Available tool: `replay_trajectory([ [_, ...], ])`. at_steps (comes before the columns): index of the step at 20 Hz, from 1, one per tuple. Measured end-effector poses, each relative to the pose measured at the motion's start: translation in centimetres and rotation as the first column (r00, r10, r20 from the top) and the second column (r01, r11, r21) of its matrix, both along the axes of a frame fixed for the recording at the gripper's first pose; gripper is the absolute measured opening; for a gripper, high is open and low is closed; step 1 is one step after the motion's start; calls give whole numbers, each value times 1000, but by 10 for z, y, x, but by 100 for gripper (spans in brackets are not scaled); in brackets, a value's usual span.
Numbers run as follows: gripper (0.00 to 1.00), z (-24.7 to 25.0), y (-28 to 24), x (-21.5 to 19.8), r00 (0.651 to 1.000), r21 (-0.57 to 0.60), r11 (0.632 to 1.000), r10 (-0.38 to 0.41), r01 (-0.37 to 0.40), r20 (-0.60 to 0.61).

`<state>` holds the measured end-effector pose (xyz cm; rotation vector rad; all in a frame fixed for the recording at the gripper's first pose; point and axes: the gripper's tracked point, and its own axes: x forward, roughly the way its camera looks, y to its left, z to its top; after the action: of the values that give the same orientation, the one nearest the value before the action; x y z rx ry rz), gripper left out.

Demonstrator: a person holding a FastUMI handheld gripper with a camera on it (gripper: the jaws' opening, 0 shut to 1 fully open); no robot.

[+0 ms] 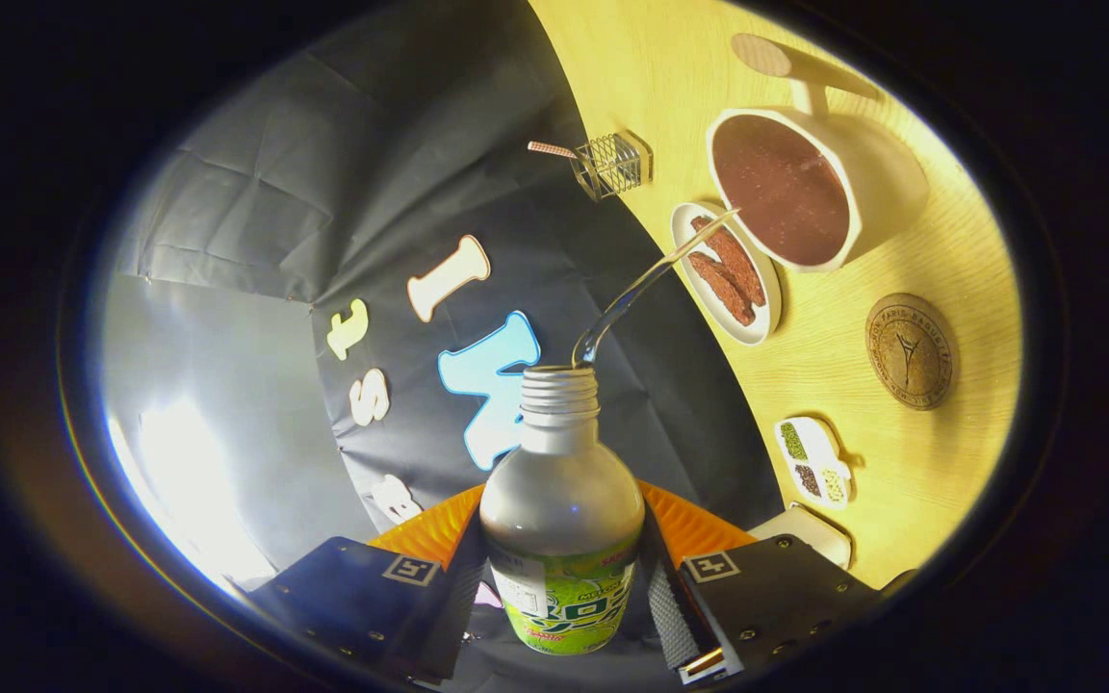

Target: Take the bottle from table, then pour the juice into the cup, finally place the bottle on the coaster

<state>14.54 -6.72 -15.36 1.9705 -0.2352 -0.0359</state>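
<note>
Between the two fingers of the gripper [564,587] sits the bottle [562,539], clamped on both sides around its green-labelled lower half, so the jaws are closed in only as far as the bottle's width lets them. Cap's off, the threaded neck is bare, and the whole view is rolled over so the wooden table [911,462] runs up one side instead of lying flat.

A thin clear stream [646,284] arcs out of the bottle mouth and heads toward the cup [810,188], a white mug with a handle that's already got dark reddish-brown liquid in it. From this angle the stream passes over the small white oval plate [728,272] with a few brown strips on it, sitting right beside the cup, and I can't tell exactly where the stream lands.

Round cork coaster [911,351] is on the table near the cup and plate, nothing on it. Closer to the fingers there's a little white divided dish [814,460] with green and dark bits. Beyond the plate, a small wire rack thing [612,164] stands by the table edge.
</note>
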Motion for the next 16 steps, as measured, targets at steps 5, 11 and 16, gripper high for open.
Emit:
replay_trajectory([
  [5,77,2,-3,-1,1000,48,999,-12,12,5],
  [11,77,0,-8,-2,1000,93,995,-26,26,6],
  [16,77,2,-13,-7,999,144,989,-43,42,6],
])
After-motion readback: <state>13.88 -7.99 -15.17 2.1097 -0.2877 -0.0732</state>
